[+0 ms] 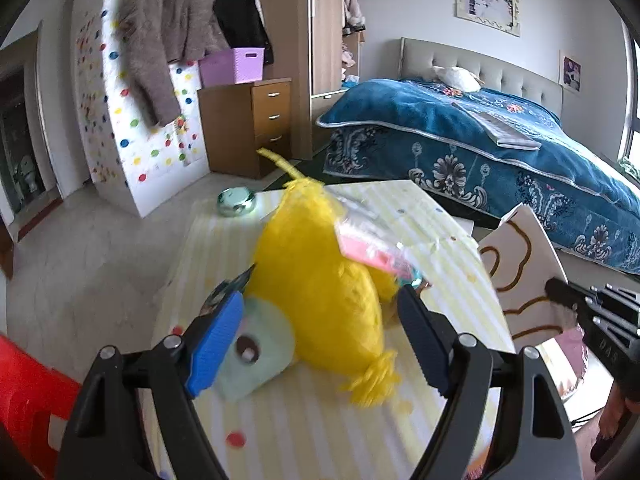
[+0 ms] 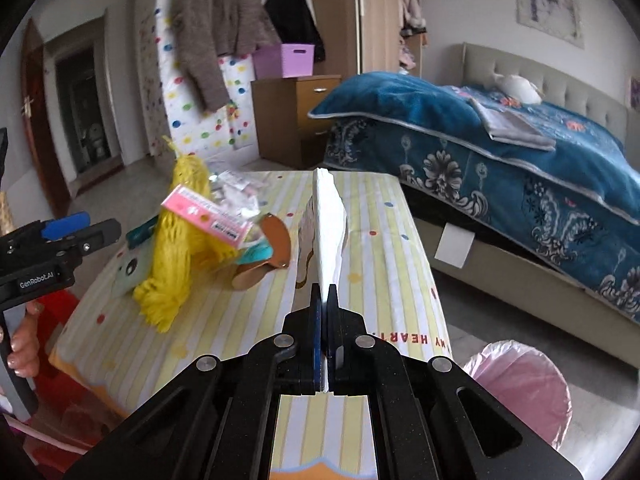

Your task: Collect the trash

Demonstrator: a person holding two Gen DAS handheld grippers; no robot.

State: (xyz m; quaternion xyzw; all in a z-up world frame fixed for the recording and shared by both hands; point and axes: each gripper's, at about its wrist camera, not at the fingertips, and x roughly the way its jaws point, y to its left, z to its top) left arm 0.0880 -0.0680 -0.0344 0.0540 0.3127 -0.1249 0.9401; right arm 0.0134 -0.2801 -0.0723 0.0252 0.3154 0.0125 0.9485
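A flat white cardboard sheet (image 2: pixel 329 220) is clamped edge-on in the right gripper (image 2: pixel 324 292) above the striped table (image 2: pixel 384 248), while the left gripper (image 1: pixel 320 320) is held wide apart around a yellow mesh bag (image 1: pixel 320 280).

White card with brown squiggles (image 2: pixel 326 216), edge-on, upright over the striped table (image 2: pixel 384 248).

We look forward and down along each pair of tongs, close over the striped tabletop (image 1: pixel 420 216); both wrist views share its yellow mesh bag (image 1: pixel 320 292), the blue bed (image 2: pixel 520 168) and wardrobe (image 1: pixel 320 20) beyond.
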